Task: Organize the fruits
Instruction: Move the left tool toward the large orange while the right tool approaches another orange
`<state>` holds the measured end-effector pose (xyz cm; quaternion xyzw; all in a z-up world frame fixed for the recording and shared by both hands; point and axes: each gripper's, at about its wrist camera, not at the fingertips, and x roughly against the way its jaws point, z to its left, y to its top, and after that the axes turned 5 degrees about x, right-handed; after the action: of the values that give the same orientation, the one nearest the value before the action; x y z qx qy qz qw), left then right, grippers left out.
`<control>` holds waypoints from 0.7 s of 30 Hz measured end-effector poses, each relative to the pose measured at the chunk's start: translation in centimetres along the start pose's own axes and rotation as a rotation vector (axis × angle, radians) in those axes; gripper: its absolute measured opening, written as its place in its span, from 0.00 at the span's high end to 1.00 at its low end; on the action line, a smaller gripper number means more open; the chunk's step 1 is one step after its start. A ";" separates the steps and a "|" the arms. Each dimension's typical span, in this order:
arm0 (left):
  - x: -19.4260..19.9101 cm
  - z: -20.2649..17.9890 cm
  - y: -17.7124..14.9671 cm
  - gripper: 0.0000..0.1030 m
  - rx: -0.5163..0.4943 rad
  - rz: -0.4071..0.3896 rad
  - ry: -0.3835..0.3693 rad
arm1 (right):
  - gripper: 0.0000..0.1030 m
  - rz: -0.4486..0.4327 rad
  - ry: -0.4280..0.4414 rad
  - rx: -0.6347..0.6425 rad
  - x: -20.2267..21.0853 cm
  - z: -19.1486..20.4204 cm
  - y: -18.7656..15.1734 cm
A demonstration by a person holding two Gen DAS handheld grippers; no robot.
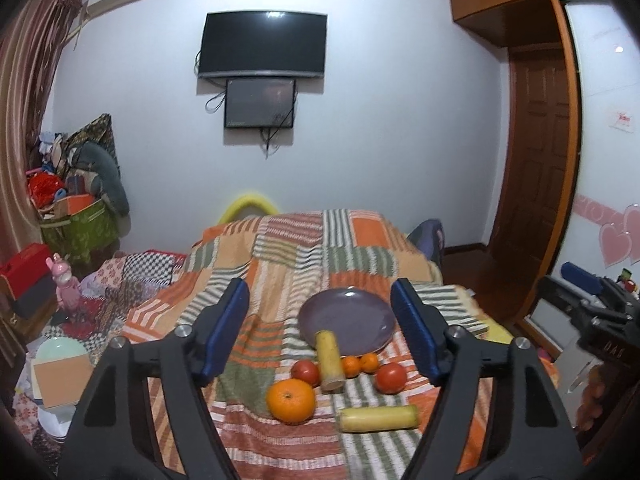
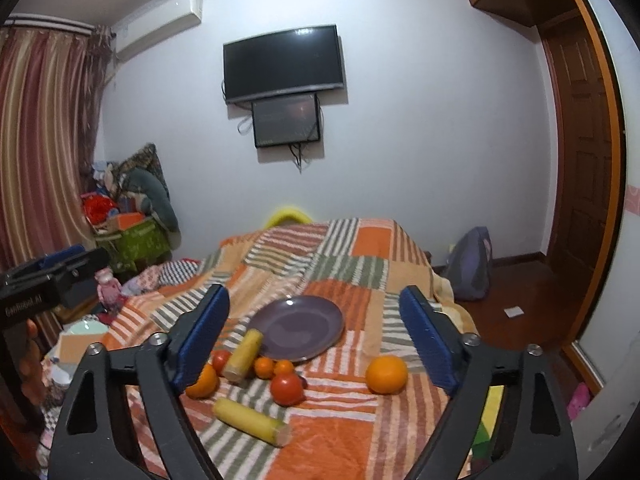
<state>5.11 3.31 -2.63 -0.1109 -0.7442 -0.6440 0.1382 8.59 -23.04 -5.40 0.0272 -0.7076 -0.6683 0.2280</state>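
An empty purple plate [image 1: 347, 318] [image 2: 298, 327] lies on the patchwork bedspread [image 1: 288, 248]. In front of it lie two yellow corn cobs [image 1: 330, 360] [image 1: 378, 418], two tomatoes [image 1: 391, 377] [image 1: 305, 372], two small tangerines [image 1: 352, 365] [image 1: 369, 362] and a large orange [image 1: 291, 400]. The right wrist view shows a second orange [image 2: 386, 374] apart at the right. My left gripper [image 1: 320, 332] is open and empty above the fruit. My right gripper [image 2: 316, 340] is open and empty, held above the plate and fruit.
The bedspread [image 2: 360, 264] drops off at the right to a wooden floor [image 2: 520, 312] with a grey bag [image 2: 470, 264]. Cluttered boxes [image 1: 76, 220] and a pink toy [image 1: 66, 284] stand at the left. A TV [image 1: 264, 44] hangs on the far wall.
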 end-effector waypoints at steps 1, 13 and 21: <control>-0.7 0.5 -0.1 0.30 0.000 0.016 0.009 | 0.29 0.011 -0.004 0.003 -0.3 -0.2 -0.2; -8.6 4.6 -3.3 0.30 -0.007 0.244 0.055 | 0.43 0.183 -0.018 0.005 -5.3 -3.5 -3.1; -13.7 5.5 -6.5 0.30 -0.015 0.385 0.074 | 0.43 0.333 -0.031 -0.039 -9.4 -5.9 -5.7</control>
<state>15.36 7.95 -14.14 -0.2287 -0.6989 -0.6148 0.2853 17.57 -25.95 -13.50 -0.1051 -0.6927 -0.6353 0.3249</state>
